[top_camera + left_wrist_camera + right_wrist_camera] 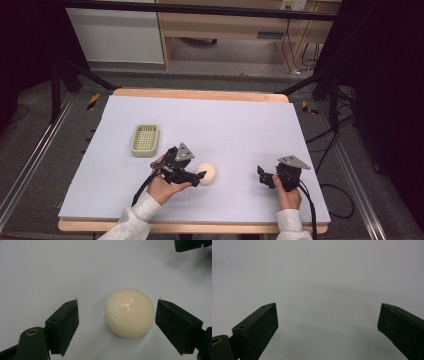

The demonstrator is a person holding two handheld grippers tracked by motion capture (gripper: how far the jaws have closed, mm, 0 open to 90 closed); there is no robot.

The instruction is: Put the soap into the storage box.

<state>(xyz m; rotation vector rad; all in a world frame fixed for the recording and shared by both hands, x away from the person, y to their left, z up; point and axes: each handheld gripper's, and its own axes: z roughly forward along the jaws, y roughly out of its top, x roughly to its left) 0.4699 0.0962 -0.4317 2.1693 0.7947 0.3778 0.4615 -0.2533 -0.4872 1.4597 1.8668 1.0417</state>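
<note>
A cream-coloured round ball [206, 173] lies on the white table sheet [225, 125] near the front middle. My left gripper [200, 176] is open right at the ball's left side. In the left gripper view the ball [129, 312] sits between the two black jaws of the left gripper [117, 315], closer to the right-hand one, and neither touches it. My right gripper [261, 175] rests low on the sheet at the front right, open. In the right gripper view the right gripper [328, 317] has nothing between its spread jaws, just bare sheet.
A pale green slotted tray [145, 138] sits on the sheet, left of centre and behind the left hand. The other gripper's tip [190, 245] shows in the top right corner of the left gripper view. Black frame legs and cables surround the table.
</note>
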